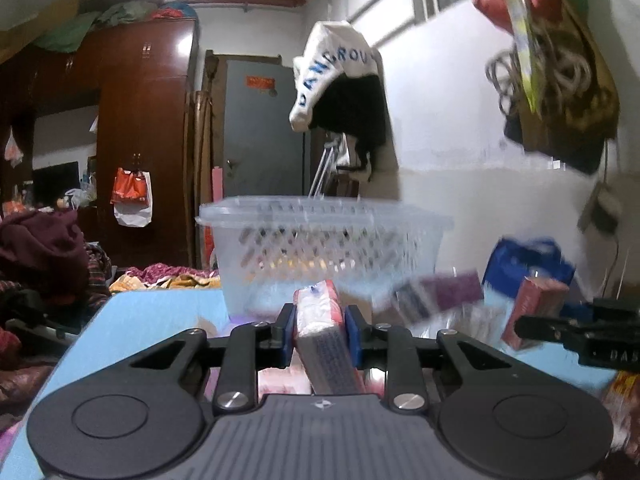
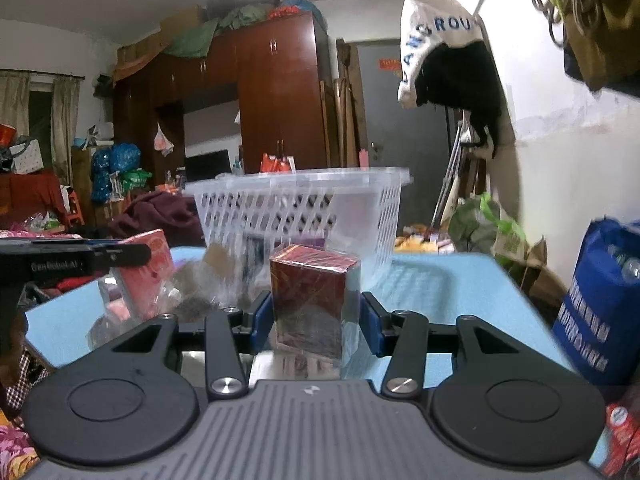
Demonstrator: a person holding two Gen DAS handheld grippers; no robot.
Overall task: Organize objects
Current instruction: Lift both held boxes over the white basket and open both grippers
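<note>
My left gripper point(image 1: 319, 330) is shut on a white and red packet point(image 1: 320, 320), held above the blue table point(image 1: 132, 320) just in front of a clear plastic basket point(image 1: 324, 240). My right gripper point(image 2: 316, 322) is shut on a dark red box point(image 2: 310, 300) wrapped in clear film, also in front of the basket point(image 2: 300, 208). The right gripper and its red box point(image 1: 536, 304) show at the right of the left wrist view. The left gripper's body point(image 2: 72, 264) and its packet point(image 2: 148, 272) show at the left of the right wrist view.
Loose packets and boxes point(image 1: 440, 296) lie on the table beside the basket. A blue bag point(image 2: 600, 300) stands at the table's right edge by the white wall. A clothes pile point(image 1: 40, 256) lies left of the table. A wardrobe point(image 2: 276, 100) and door stand behind.
</note>
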